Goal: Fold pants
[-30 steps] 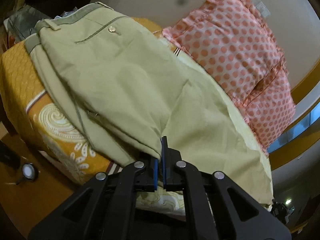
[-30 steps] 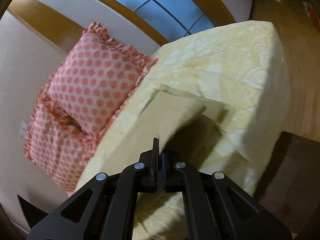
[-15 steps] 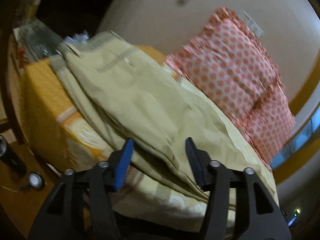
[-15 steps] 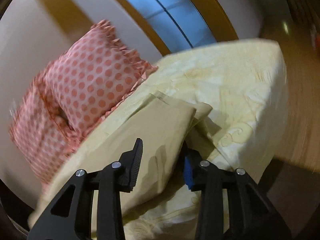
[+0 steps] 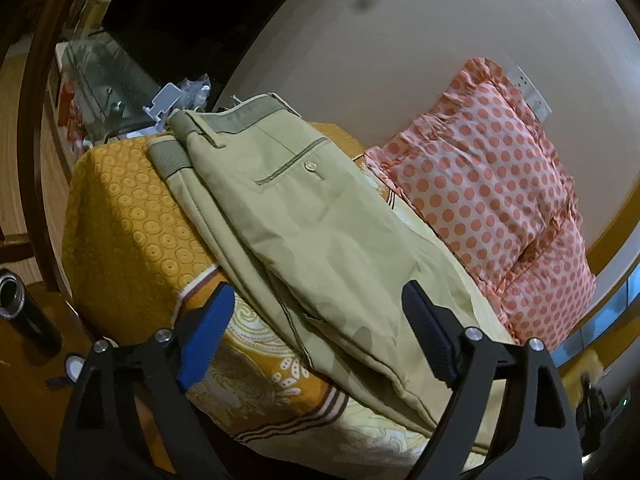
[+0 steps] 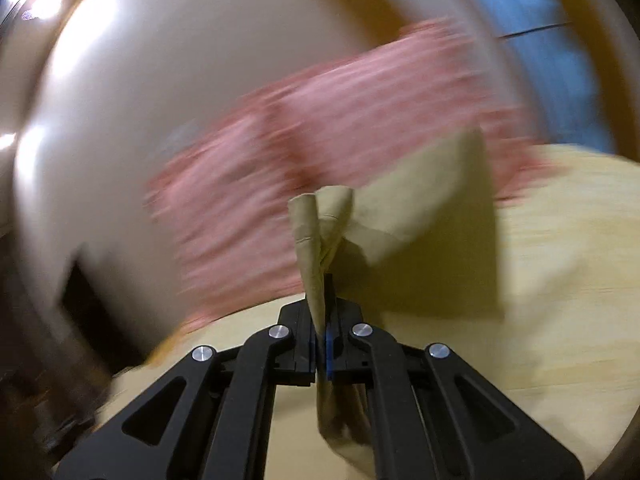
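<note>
Khaki pants (image 5: pixel 320 232) lie folded lengthwise on the bed, waistband at the far left, back pocket button facing up. My left gripper (image 5: pixel 320 340) is open and empty, its jaws wide apart just in front of the pants near the bed's edge. My right gripper (image 6: pixel 322 320) is shut on the hem end of the pants (image 6: pixel 320 240) and holds it lifted above the bed. The right wrist view is blurred by motion.
The bed (image 5: pixel 132 220) has an orange and yellow patterned cover. A pink polka-dot pillow (image 5: pixel 492 184) leans on the wall behind the pants and also shows blurred in the right wrist view (image 6: pixel 320 120). Clutter (image 5: pixel 176 96) stands past the bed's far-left end. A dark cylinder (image 5: pixel 20 308) stands on the floor.
My left gripper let go of the pants, opened wide and drew back. My right gripper opened, then shut on the hem end and lifted it, swinging fast.
</note>
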Demonstrator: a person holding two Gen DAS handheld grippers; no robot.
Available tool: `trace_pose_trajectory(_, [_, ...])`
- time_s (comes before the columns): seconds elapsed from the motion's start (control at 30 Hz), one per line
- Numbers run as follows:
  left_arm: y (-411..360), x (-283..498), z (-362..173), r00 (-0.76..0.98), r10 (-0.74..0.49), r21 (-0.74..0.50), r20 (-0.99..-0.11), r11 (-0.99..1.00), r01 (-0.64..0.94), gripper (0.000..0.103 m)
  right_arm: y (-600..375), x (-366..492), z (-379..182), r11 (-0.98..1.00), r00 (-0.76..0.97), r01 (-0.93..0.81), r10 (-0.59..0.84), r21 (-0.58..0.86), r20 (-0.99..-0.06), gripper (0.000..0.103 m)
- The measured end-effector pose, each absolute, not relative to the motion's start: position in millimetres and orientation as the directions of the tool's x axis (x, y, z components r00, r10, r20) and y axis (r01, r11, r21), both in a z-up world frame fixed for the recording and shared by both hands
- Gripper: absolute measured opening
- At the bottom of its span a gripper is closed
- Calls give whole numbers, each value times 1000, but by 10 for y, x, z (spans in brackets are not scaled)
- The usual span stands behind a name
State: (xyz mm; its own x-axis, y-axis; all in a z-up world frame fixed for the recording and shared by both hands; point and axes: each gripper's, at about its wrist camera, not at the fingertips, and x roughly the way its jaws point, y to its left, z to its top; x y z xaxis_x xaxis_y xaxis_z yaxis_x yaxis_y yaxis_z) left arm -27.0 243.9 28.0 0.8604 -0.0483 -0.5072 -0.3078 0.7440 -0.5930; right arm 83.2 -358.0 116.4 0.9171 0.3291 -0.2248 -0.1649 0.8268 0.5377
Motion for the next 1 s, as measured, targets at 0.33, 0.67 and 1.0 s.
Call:
trace_pose_trajectory(0.33, [2600, -152, 257, 854, -31, -598, -520, 727, -338, 93, -988, 1233, 480, 729, 367, -561, 644, 392, -671, 60])
trace_pose_trajectory(0.67, [2892, 247, 283, 815, 30, -578, -579, 690, -436, 93, -2152, 971, 896, 748, 604, -436, 656, 501, -453, 90])
trace_pose_trajectory(1.0, [2415, 573, 944, 794, 166, -293, -585, 870, -397, 7, -2921, 898, 662, 757, 674, -291, 596, 586, -436, 90])
